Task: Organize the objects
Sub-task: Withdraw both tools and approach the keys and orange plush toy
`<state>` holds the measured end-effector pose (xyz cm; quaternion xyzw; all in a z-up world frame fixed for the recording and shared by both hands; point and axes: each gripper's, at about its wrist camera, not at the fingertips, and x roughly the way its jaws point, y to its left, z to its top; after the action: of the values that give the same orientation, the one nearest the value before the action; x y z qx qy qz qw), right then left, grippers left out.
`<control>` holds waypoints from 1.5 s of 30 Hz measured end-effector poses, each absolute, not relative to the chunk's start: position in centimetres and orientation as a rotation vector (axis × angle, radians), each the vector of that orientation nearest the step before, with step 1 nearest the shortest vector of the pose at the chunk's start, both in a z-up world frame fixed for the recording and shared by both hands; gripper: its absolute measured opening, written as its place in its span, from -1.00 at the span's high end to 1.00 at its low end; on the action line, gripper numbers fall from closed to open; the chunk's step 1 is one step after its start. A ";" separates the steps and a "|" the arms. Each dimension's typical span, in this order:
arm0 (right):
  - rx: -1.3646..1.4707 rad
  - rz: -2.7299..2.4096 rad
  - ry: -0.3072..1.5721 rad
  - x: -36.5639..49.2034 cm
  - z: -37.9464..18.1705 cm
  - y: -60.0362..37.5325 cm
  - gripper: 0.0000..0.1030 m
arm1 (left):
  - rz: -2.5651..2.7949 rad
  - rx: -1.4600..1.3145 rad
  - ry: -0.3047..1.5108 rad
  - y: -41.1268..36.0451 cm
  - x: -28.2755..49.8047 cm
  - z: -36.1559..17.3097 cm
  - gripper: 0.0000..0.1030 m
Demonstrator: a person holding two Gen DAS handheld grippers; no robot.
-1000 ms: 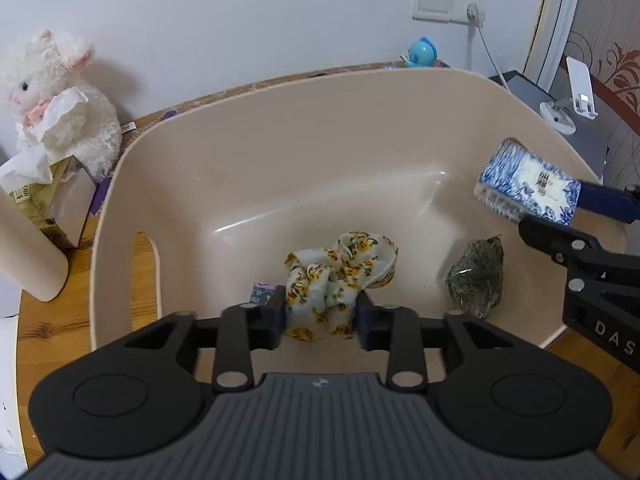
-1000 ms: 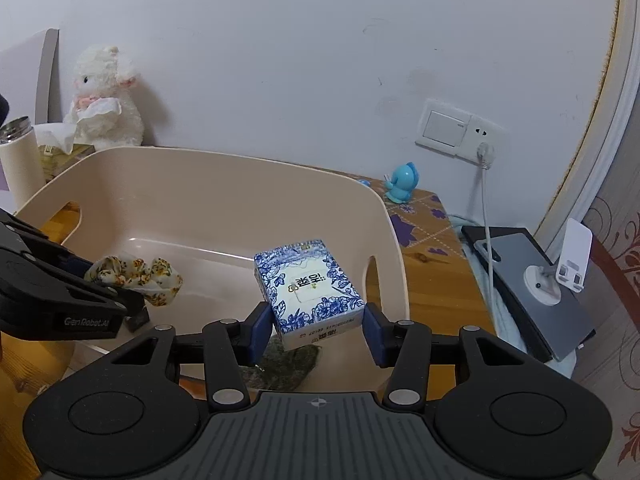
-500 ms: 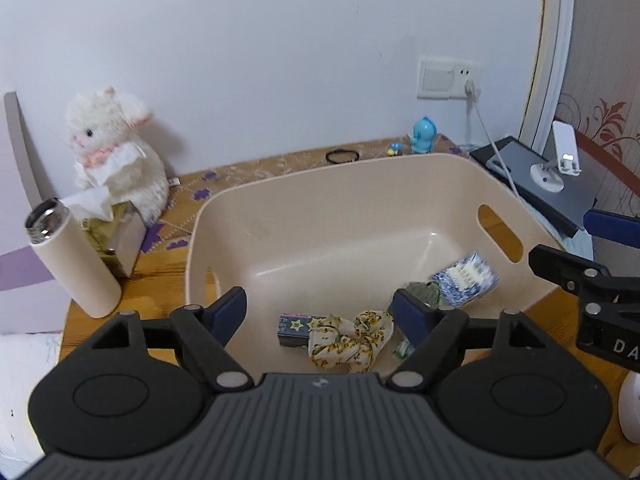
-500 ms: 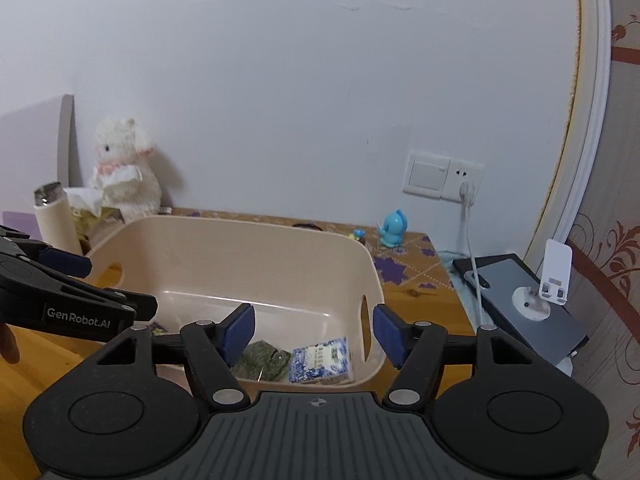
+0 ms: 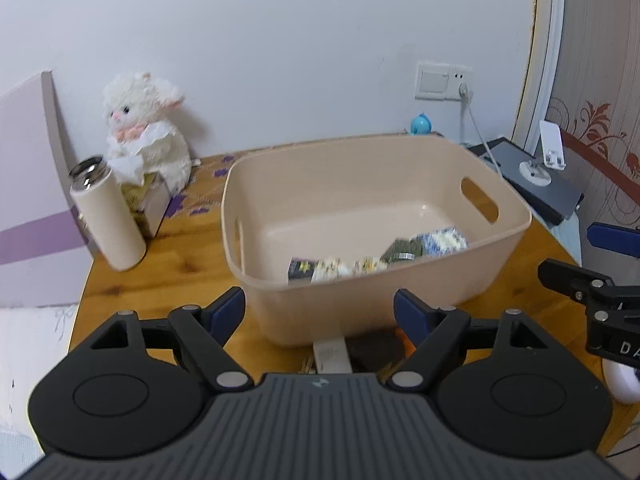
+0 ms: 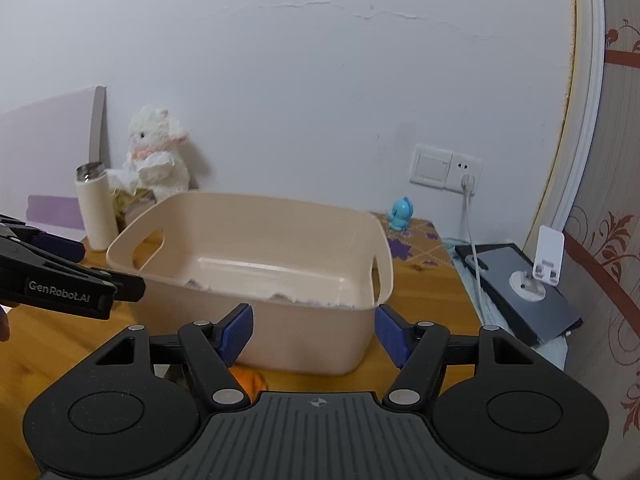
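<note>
Soft, even indoor light fills both views, with no hard glare. The plush lamb [image 5: 146, 128] throws a faint shadow on the wall to its right (a diffuse source somewhere to the left, it seems). In the left wrist view the items inside the beige bin [image 5: 376, 322] are smeared by motion blur, their patterns unreadable, and the bin's rim looks soft. Fisheye distortion bends the door frame right of the bin, and dark vignetting clips the corners.
</note>
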<state>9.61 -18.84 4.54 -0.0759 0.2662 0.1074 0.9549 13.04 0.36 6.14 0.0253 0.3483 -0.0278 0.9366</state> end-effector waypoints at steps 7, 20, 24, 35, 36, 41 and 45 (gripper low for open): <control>-0.141 0.232 0.584 7.5 1.9 -19.0 -0.37 | -0.044 0.046 0.771 1.1 10.8 3.0 -0.60; -0.157 0.257 0.742 8.3 -4.3 -17.9 -0.36 | -0.043 0.007 0.895 3.2 10.3 -3.0 -0.60; -0.177 0.263 0.764 8.8 -5.5 -17.0 -0.36 | -0.059 -0.013 0.902 3.6 10.8 -4.0 -0.60; -0.168 0.290 0.800 11.1 -7.3 -16.1 -0.35 | -0.071 0.026 0.863 4.1 12.5 -5.9 -0.61; -0.167 0.291 0.800 11.3 -7.4 -16.0 -0.35 | -0.073 0.039 0.855 4.1 12.6 -6.0 -0.62; -0.163 0.307 0.787 12.2 -7.8 -15.3 -0.35 | -0.081 0.046 0.826 4.5 13.5 -6.3 -0.68; -0.157 0.319 0.775 12.9 -7.9 -14.7 -0.36 | -0.098 0.047 0.812 4.8 14.2 -6.5 -0.75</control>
<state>12.90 -14.69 -7.88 -0.0762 0.3760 0.1549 0.9104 14.19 4.84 -6.52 0.0228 0.3949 -0.0478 0.9172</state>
